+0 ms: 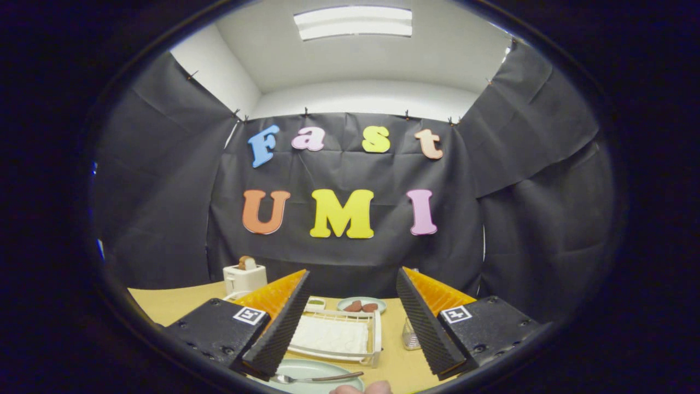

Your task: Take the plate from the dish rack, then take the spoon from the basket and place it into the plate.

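**Apparently done: spoon lies in the plate**

Already the spoon [320,377] rests across the pale green plate [306,371] on the surface [394,364], just below the fingers [350,323], which stand spread wide and hold nothing. Judged from this, only withdrawal remains. Beyond the plate, the white dish rack [336,336] looks empty; farther off, a small plate [361,305] carries two brownish pieces. A toaster [244,277] holds bread.

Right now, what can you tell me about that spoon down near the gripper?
The spoon looks like shiny metal, with a slim handle and a small bowl. It lies flat across a pale green plate on the wooden table, just below the open gripper and nearer than the white dish rack. Only the plate touches it; fingertips sit close by.
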The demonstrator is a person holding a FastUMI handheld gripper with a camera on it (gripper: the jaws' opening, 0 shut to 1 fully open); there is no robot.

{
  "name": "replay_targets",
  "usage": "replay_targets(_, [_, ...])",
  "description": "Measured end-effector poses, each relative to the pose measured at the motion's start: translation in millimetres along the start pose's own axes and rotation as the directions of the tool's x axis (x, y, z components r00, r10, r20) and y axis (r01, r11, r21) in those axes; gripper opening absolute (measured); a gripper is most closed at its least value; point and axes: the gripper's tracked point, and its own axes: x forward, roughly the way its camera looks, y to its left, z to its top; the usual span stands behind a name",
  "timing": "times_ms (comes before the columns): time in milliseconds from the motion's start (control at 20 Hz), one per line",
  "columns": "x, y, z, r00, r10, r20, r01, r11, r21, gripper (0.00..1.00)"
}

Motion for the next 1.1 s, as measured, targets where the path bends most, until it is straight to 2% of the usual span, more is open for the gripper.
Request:
replay_targets(350, [-16,3,-12,1.0,-0.001,-0.005,0.001,1.0,-0.017,1.0])
replay_targets(1100, [-13,-6,-14,1.0,-0.02,-0.005,0.02,1.0,0.01,1.0])
